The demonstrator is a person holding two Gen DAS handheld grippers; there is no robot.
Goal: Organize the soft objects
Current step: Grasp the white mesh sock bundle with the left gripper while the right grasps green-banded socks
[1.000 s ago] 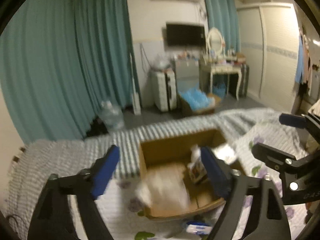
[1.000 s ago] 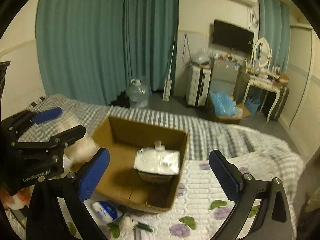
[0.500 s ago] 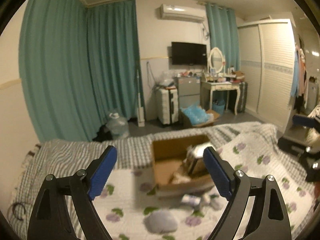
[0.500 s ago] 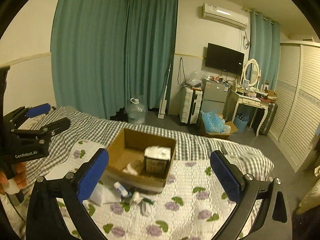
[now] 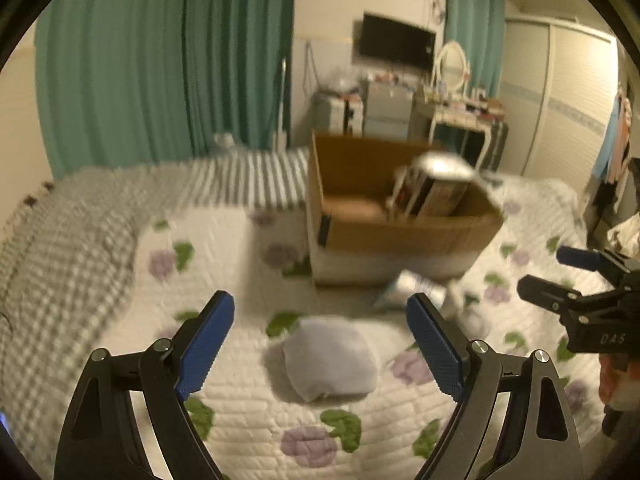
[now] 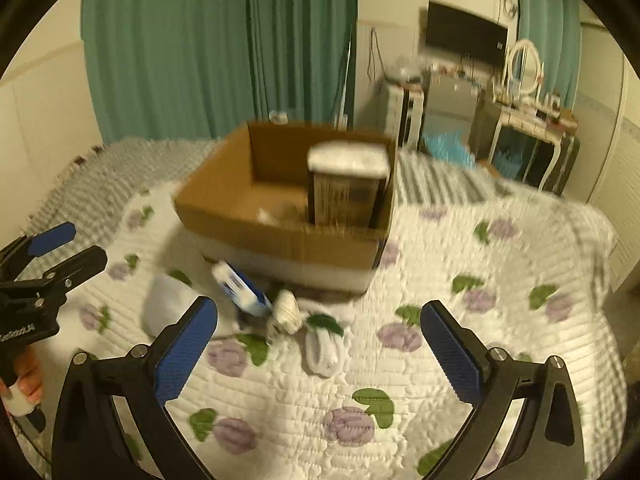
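We work over a white quilted bedspread [image 6: 460, 248] printed with purple flowers and green leaves; its stitched surface looks padded and yielding. On it stands an open brown cardboard box [image 6: 280, 236] with stiff walls, already holding an upright plastic-wrapped pack with a white top [image 6: 346, 188]. In front of the box lie the loose soft things: a rounded pale lilac cushion-like bundle [image 5: 330, 360], a slim blue-and-white packet [image 6: 240, 290] and a pair of limp white socks [image 6: 322, 346]. Our left gripper [image 5: 320, 348] is spread wide and empty, framing the lilac bundle; our right gripper [image 6: 318, 350] is likewise apart, empty, framing the socks. We judge this the reach-in before a pick: next we must lower onto each piece, pinch where it bunches, and carry it to the box.
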